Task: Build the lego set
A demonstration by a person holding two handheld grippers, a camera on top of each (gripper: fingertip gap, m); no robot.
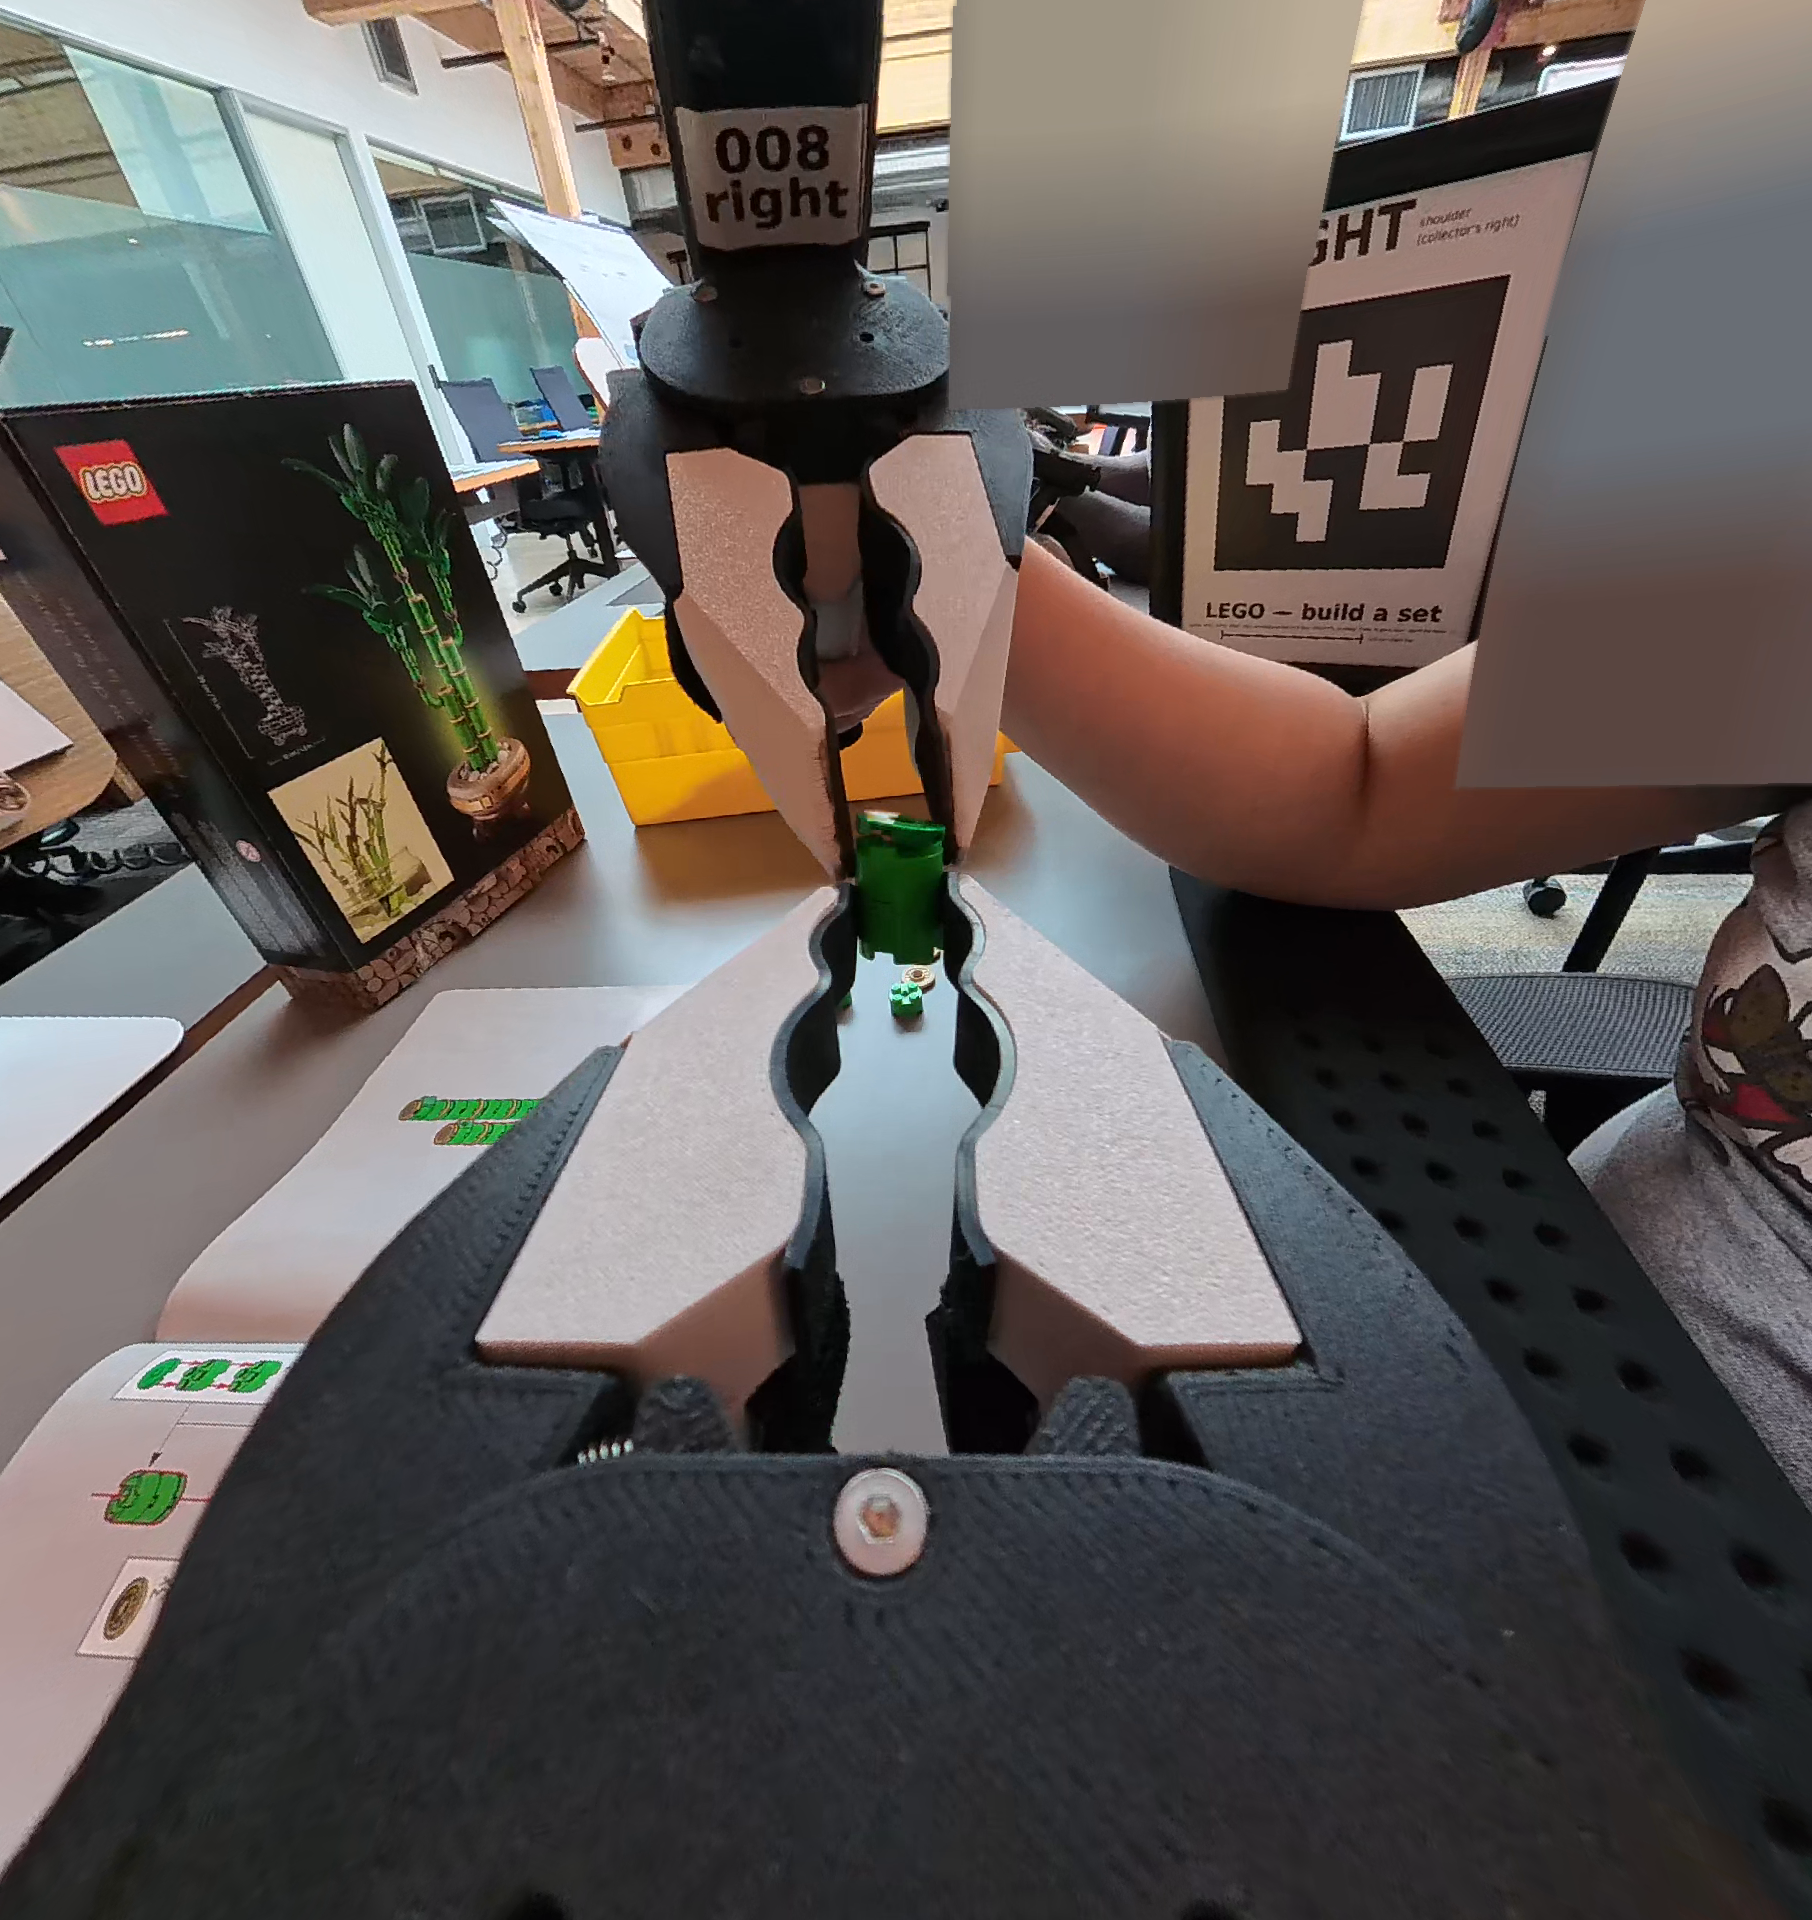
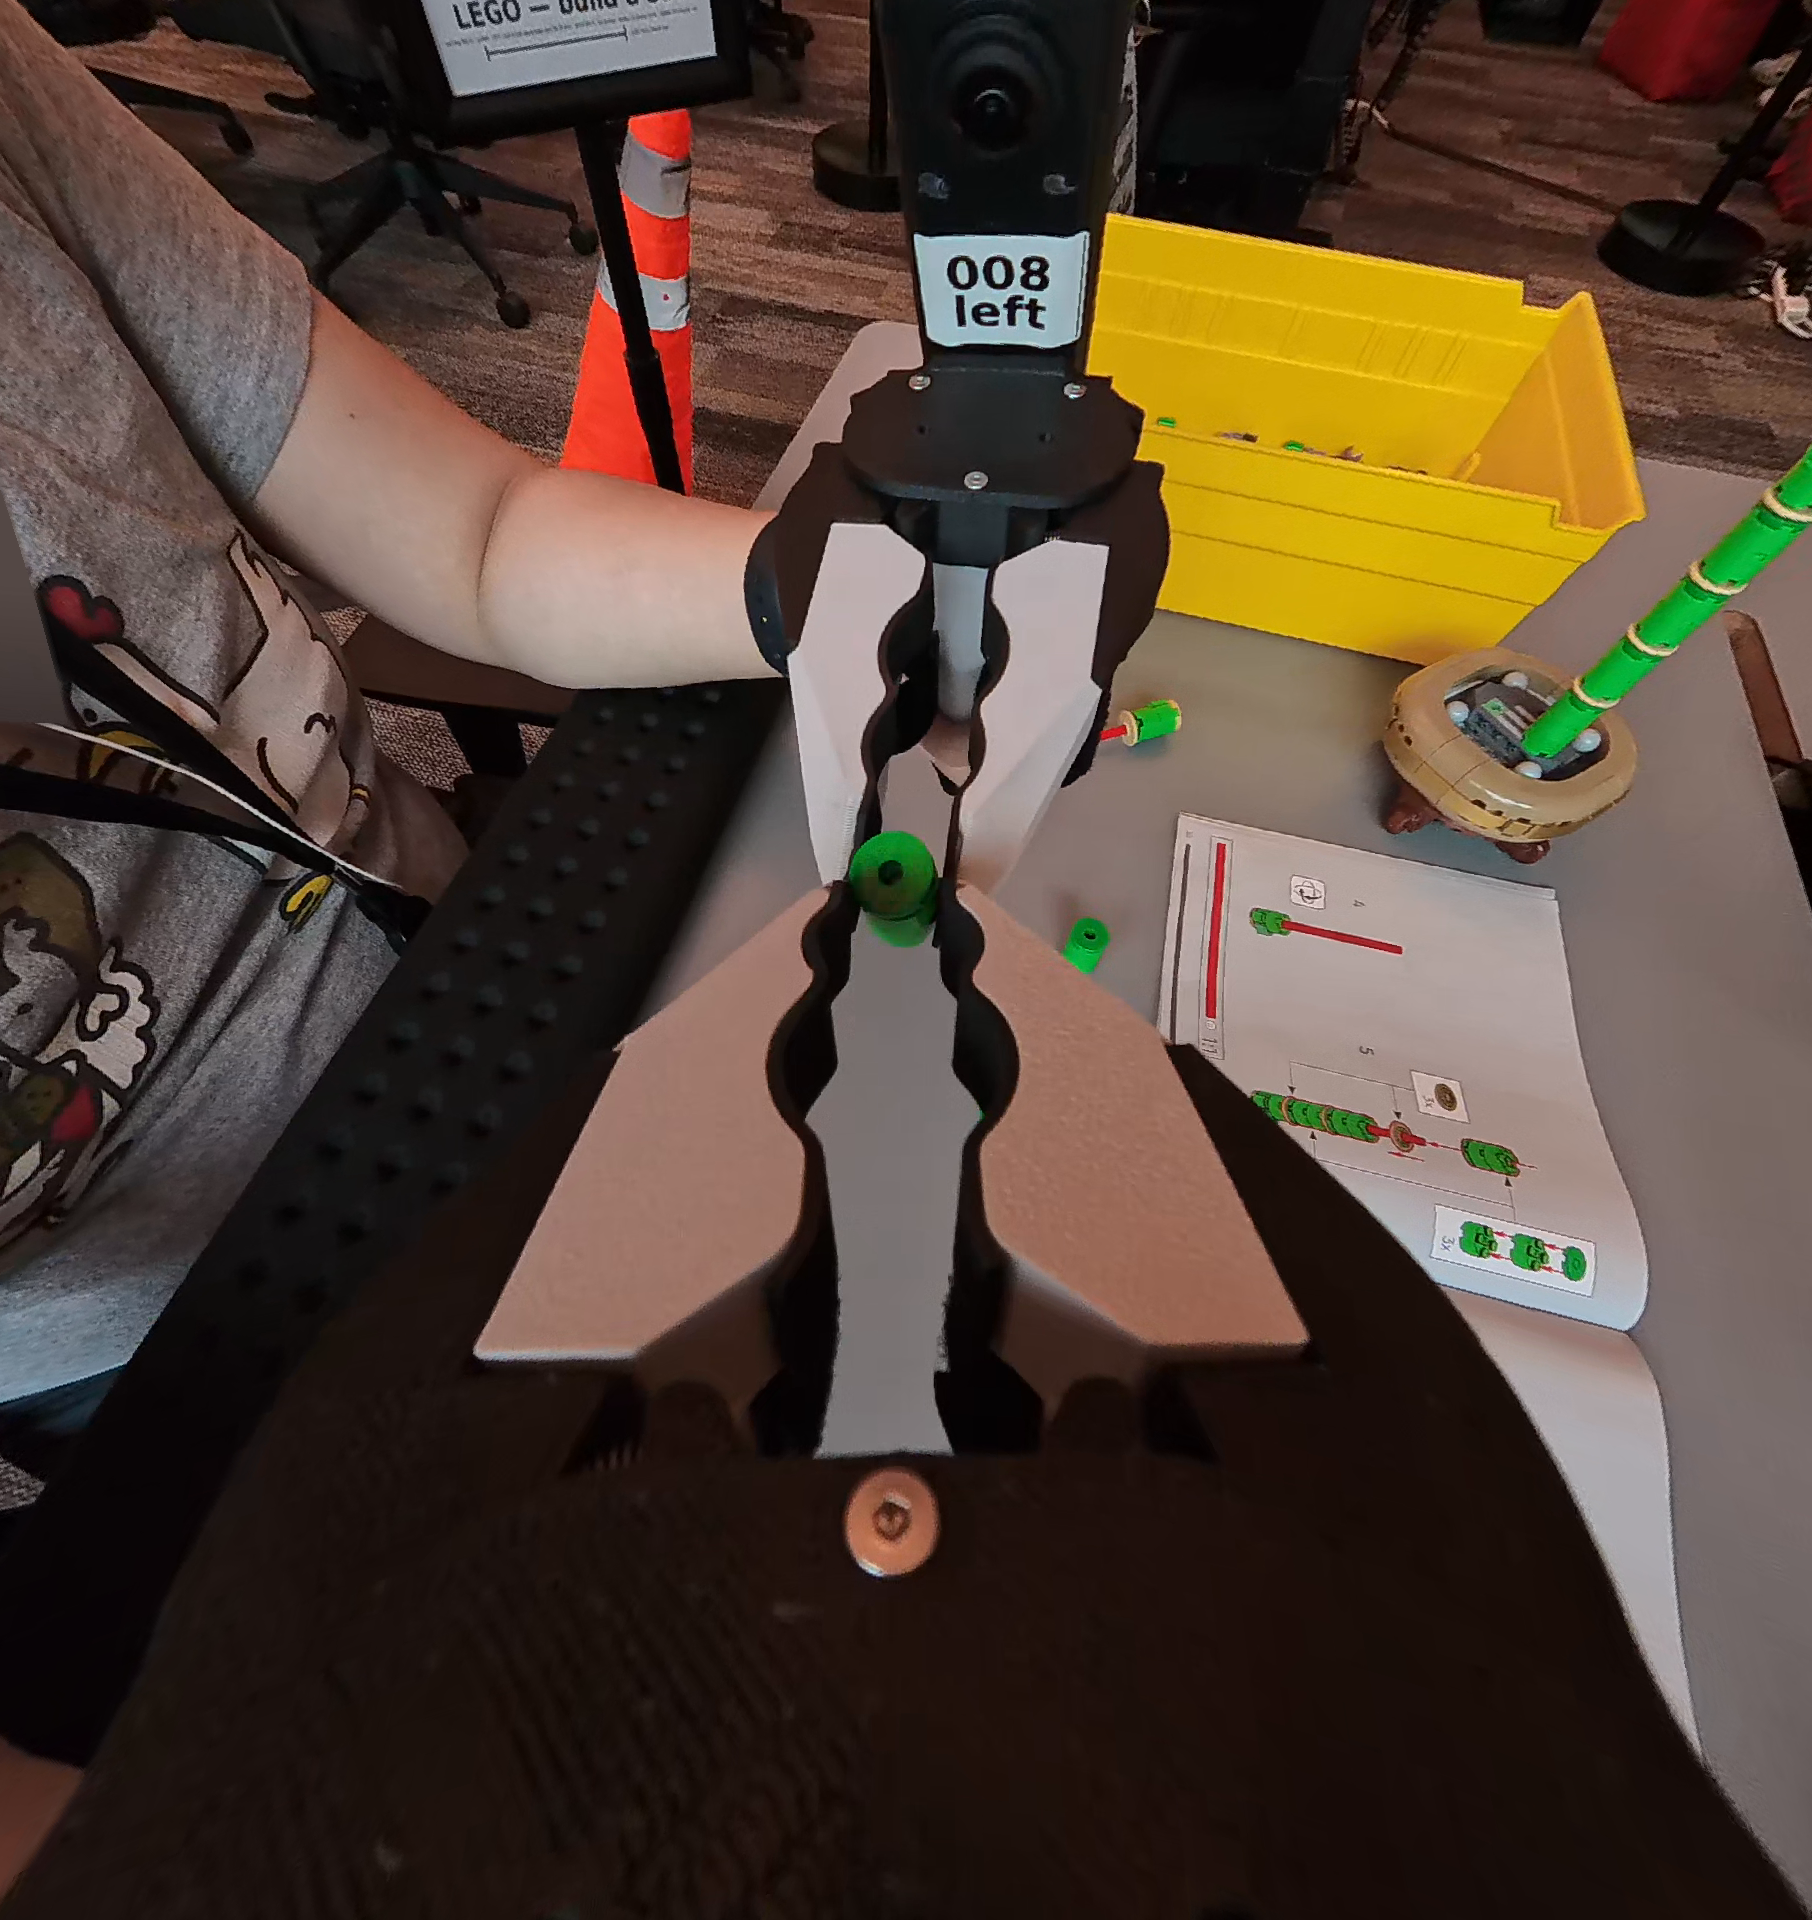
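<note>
A short stack of green round bricks [image 1: 897, 914] is held in the air between both grippers, tip to tip. My left gripper [image 1: 897, 888] is shut on its near part. My right gripper [image 1: 897, 857] comes from the far side and is shut on its far part. In the right wrist view the stack [image 2: 886, 873] shows a hole at its end, with my right gripper [image 2: 891, 904] and left gripper [image 2: 902, 862] closed on it. A tan pot with a green bamboo stalk [image 2: 1504, 758] stands on the table at the right.
Loose green round bricks [image 2: 1086, 940] and a green piece on a red axle [image 2: 1146, 720] lie by the open instruction booklet [image 2: 1401, 1039]. A yellow bin [image 2: 1349, 520] stands behind. The set's box [image 1: 289, 675] stands at left. A black perforated chair part [image 2: 445, 987] borders the table. The tips of both grippers are at nearly the same place.
</note>
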